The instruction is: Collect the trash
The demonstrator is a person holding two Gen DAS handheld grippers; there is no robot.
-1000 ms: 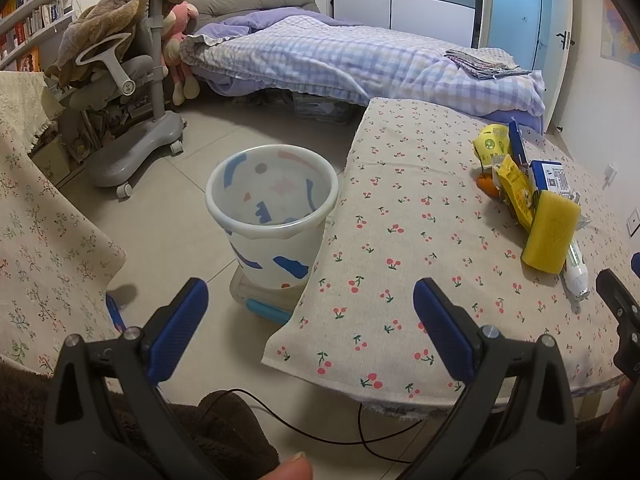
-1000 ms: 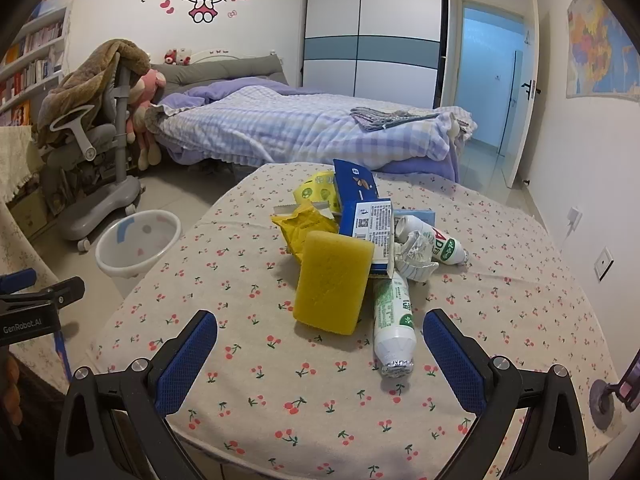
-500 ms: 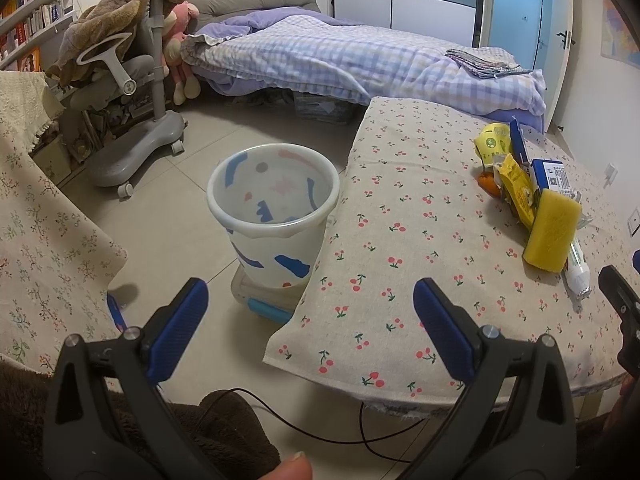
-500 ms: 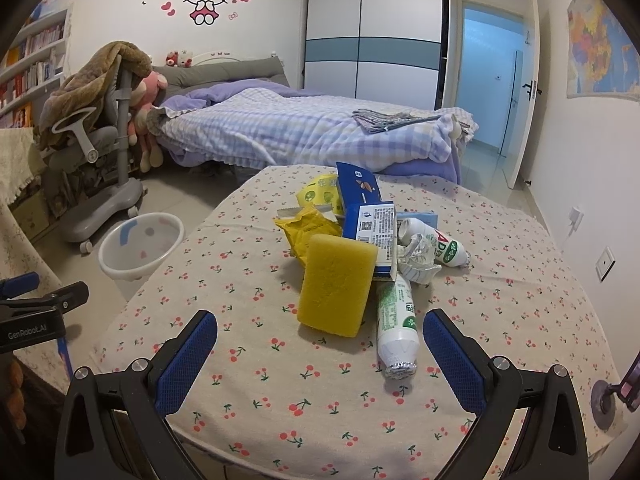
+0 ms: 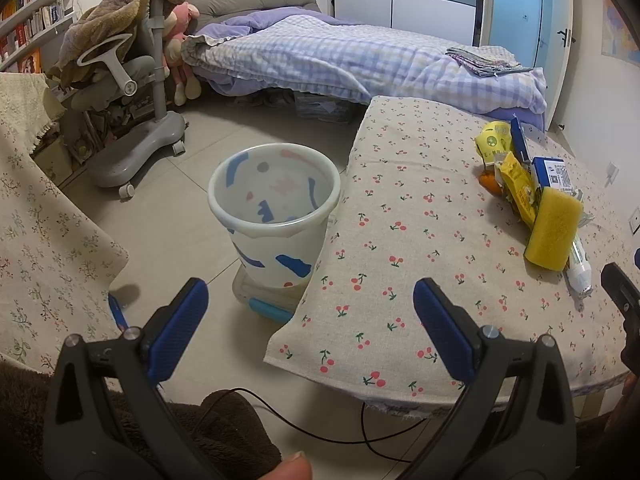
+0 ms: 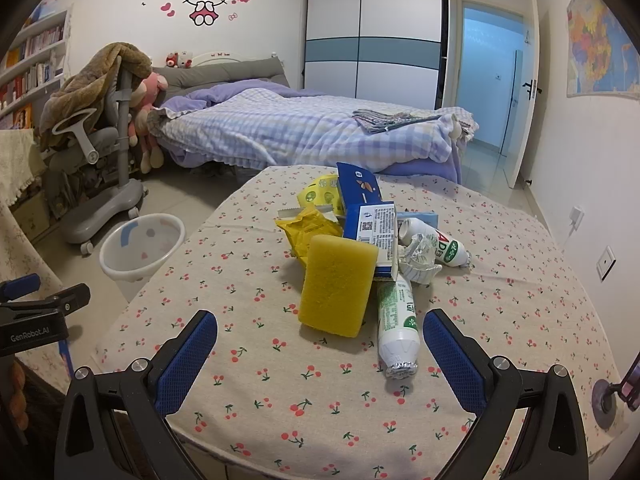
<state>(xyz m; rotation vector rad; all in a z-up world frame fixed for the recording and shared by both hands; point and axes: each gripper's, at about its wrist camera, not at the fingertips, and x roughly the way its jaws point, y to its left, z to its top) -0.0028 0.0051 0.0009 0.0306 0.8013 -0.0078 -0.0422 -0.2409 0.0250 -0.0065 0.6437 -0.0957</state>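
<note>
The trash sits in one pile on the table (image 6: 500,320), the one with the cherry cloth. In the pile are a yellow sponge (image 6: 338,286), a white bottle (image 6: 398,322), a blue box (image 6: 370,228), a yellow wrapper (image 6: 308,226) and a second bottle (image 6: 440,246).

The right gripper (image 6: 320,344) is the near one to the pile. Its two blue fingers are wide apart and hold nothing. The sponge lies straight ahead of it, just past the finger tips, leaning up on the pile. The white bottle lies just to the right of the sponge, touching it — its long side points from near to far, with the foil end closest to the gripper.

The left gripper (image 5: 310,308) is also spread wide with nothing in it. It hangs at the left edge of the table, facing the bin (image 5: 274,216) on the floor. The bin stands right beside that edge, and the pile is far off to this gripper's right.

So the right gripper looks best placed to grab first — likely the sponge or the bottle. Then the thing must travel left across the table to the bin.
</note>
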